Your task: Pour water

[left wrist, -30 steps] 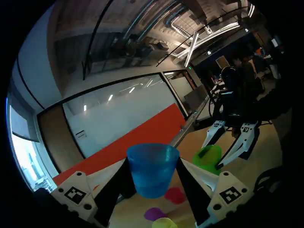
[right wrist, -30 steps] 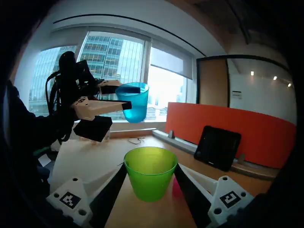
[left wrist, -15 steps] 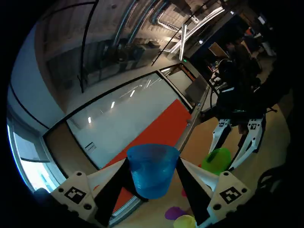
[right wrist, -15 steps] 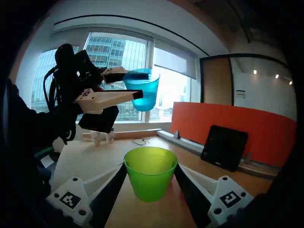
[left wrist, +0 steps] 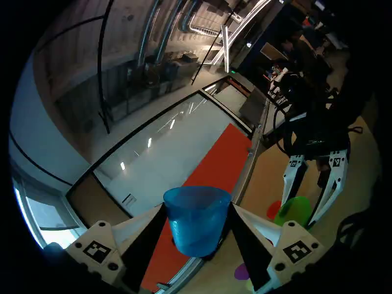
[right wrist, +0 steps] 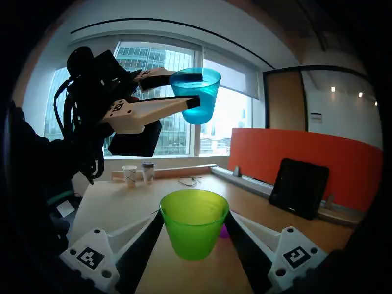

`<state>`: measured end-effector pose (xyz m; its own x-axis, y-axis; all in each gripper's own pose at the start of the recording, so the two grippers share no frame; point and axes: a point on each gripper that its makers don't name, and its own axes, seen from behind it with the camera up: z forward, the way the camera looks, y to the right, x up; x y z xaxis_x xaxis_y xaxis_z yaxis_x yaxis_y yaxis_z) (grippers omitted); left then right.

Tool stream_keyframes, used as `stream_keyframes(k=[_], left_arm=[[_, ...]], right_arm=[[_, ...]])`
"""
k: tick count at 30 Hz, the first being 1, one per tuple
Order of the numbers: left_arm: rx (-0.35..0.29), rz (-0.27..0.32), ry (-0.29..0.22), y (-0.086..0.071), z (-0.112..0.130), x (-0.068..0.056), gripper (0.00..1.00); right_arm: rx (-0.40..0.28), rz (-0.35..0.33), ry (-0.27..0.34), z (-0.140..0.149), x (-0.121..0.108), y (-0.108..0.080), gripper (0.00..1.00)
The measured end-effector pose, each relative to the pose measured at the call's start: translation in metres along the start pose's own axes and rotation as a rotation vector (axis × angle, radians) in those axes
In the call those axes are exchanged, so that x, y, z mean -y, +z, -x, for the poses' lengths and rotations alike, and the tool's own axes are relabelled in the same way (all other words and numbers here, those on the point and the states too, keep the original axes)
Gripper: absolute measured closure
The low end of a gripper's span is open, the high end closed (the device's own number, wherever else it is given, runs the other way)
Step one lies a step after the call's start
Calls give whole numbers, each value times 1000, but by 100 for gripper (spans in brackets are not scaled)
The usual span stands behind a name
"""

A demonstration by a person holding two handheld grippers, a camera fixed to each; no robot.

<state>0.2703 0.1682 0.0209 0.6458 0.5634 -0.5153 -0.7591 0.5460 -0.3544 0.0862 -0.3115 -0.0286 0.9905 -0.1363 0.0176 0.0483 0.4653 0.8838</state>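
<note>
With our left gripper (left wrist: 197, 215) clasping the blue cup (left wrist: 197, 232) and right gripper (right wrist: 194, 220) the green cup (right wrist: 194, 237), we should tip slowly from twelve o'clock.

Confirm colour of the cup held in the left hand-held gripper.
Translucent blue; the cup shows best in the left gripper view.

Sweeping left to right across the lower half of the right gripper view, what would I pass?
Small white paper cup → small paper cup with a dark top → translucent green plastic cup → flat black rectangular panel.
</note>
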Motion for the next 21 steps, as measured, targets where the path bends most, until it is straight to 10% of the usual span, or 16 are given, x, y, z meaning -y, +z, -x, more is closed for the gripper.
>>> stream_keyframes(k=[21], left_arm=[[-15,-27,162,8,-13,14,14]], right_arm=[[-3,-26,8,3,11,13,9]])
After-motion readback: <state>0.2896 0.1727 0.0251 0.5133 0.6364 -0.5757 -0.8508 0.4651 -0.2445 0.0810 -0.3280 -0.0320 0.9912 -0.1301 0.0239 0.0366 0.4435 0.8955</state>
